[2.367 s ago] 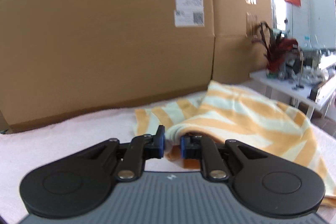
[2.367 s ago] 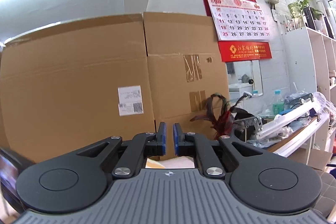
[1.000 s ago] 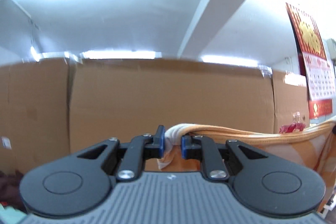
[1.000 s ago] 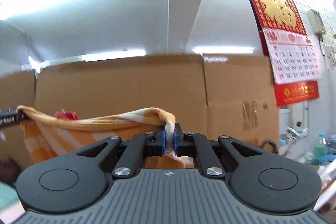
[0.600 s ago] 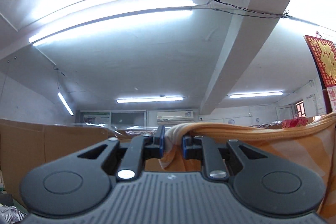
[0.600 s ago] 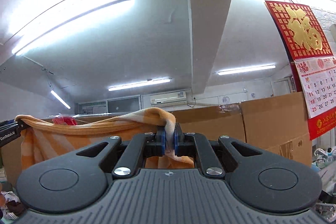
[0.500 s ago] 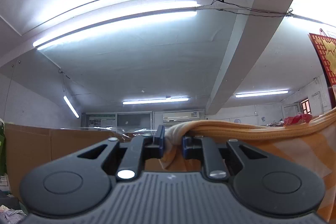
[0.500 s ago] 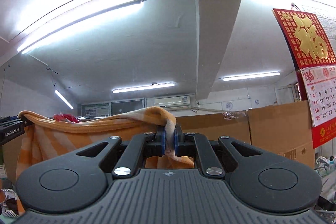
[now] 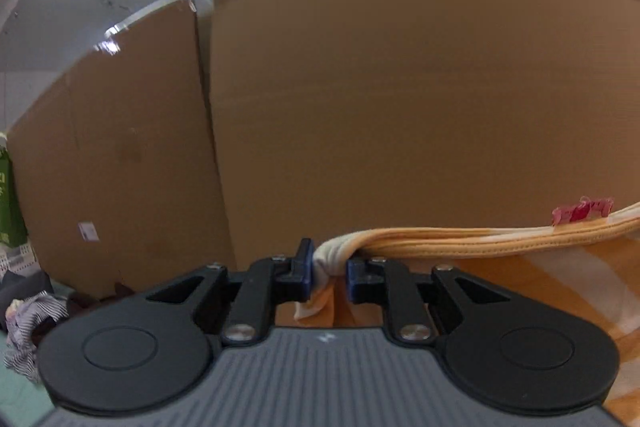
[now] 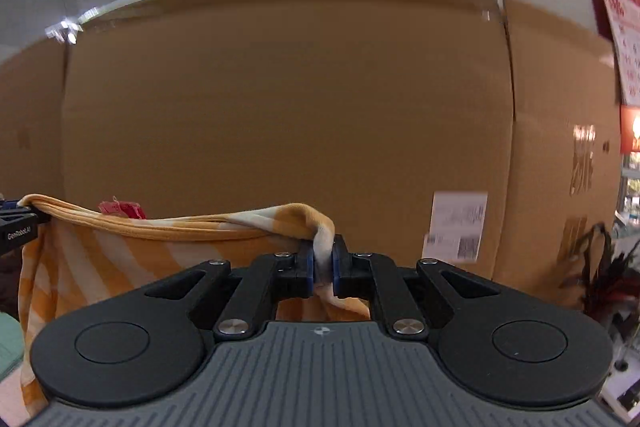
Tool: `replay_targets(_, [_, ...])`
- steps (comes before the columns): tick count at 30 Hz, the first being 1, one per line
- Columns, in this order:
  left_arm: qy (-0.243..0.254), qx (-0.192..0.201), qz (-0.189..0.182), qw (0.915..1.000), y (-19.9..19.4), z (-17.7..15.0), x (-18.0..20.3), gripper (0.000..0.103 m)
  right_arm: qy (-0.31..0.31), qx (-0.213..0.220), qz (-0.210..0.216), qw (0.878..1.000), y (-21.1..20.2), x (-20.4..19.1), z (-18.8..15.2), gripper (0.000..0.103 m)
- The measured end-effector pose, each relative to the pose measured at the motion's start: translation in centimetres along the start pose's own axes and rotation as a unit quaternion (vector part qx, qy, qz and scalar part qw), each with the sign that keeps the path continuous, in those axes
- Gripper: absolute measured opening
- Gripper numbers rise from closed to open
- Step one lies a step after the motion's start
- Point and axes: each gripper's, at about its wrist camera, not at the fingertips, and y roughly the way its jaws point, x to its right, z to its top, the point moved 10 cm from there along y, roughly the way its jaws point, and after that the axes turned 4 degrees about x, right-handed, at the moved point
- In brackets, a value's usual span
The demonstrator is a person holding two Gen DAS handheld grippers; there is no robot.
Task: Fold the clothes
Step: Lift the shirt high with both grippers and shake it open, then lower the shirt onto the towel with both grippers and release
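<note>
An orange and white striped garment [image 9: 552,267] hangs in the air, stretched by its hemmed top edge between both grippers. My left gripper [image 9: 327,269] is shut on a bunched corner of it, and the cloth runs off to the right. My right gripper [image 10: 323,265] is shut on the other corner of the garment [image 10: 120,259], which spreads to the left. The left gripper's black tip [image 10: 16,223] shows at the far left of the right wrist view, holding the far end. A small red tag [image 10: 122,209] sits on the top edge. The garment's lower part is hidden.
A wall of tall brown cardboard boxes [image 9: 400,115] fills the view ahead in both cameras. A heap of striped and dark clothes [image 9: 28,319] lies low at the left. A red wall calendar [image 10: 620,7] and a dark red plant [image 10: 608,279] stand at the right.
Both grippers have tipped down from facing the ceiling lights to facing the cardboard boxes, and have come lower. The garment stays stretched between them, gripped as before.
</note>
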Motion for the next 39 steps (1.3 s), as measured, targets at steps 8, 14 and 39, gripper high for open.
replay_targets(8, [0.08,-0.13,-0.006,0.9882,12.1,-11.8,5.3,0.024,-0.02,-0.129,-0.043,0.991,11.7,0.6,-11.9,0.008])
replay_targets(14, [0.132,-0.183,-0.021,0.9739,15.3,-16.3,4.7,0.045,-0.037,-0.202,-0.056,0.977,16.2,1.4,-18.1,0.028])
replay_targets(39, [0.081,-0.184,-0.094,0.9751,-10.5,-24.4,-10.7,0.096,-0.132,-0.258,0.067,0.955,-17.8,2.0,-21.3,0.069])
